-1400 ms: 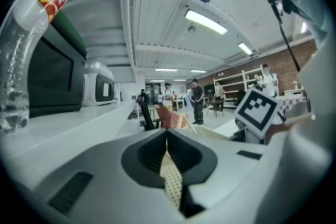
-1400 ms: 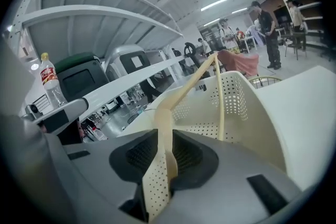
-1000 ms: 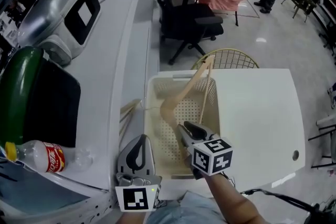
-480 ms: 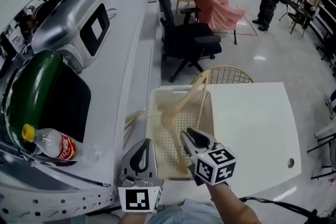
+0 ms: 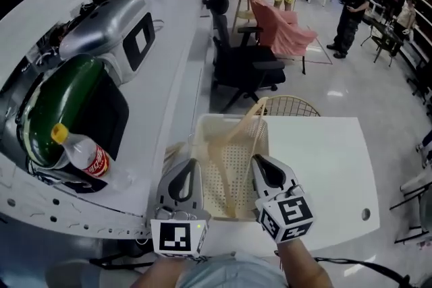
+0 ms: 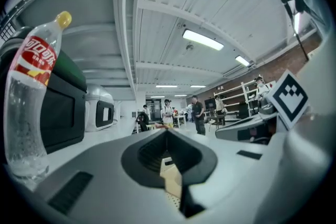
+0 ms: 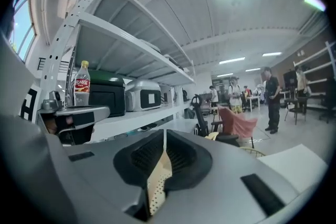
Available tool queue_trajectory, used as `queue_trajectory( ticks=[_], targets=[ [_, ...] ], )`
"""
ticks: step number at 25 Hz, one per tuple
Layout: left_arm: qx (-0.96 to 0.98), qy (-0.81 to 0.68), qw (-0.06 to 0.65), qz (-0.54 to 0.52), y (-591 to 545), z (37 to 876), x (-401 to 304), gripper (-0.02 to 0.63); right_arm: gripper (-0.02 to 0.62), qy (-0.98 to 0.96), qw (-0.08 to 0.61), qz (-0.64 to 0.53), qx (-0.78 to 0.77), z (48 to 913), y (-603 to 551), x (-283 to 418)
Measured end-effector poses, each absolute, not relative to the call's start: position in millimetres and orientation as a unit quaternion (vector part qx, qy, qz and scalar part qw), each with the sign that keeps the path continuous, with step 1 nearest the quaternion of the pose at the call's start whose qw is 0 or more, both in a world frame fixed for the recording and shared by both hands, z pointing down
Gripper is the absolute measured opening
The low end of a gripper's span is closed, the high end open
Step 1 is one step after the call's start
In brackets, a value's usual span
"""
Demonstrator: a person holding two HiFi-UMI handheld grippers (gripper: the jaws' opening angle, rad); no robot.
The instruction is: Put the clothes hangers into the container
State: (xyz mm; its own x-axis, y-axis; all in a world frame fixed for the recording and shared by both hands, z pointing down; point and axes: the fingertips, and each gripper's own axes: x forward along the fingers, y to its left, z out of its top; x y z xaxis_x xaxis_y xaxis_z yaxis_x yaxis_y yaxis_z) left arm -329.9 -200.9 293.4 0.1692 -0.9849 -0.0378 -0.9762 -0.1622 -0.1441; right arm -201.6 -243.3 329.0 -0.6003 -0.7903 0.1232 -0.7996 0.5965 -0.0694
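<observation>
1. We are seeing a bottle [image 5: 79, 153] standing well off to the left of the left tool [image 5: 187, 168].
2. We are holding the left tool with its jaws pressed together on nothing, at the container's near left corner.
3. The container [image 5: 202, 126] is sitting just ahead, between both tools, and the clothes hangers [image 5: 244, 126] are leaning inside it.
4. The right tool [image 5: 264, 165] has just been closing its jaws. Its tips are meeting on nothing, and the white worktop [image 5: 317, 165] is spreading to its right.
</observation>
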Motion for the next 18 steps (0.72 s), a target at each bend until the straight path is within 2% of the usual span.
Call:
queue_trajectory(
  ticks=[9, 18],
  targets=[
    [-0.764, 0.639, 0.086, -0.022, -202.2, 281.1, -317.2, 0.012, 0.011, -0.890, 0.030, 0.008, 0.456, 311.6, -234.8, -186.4],
    [-0.763, 0.640, 0.085, -0.021, -204.5, 279.9, -311.5, 0.012, 0.011, -0.885, 0.024, 0.007, 0.464, 308.3, -233.8, -169.2]
  ],
)
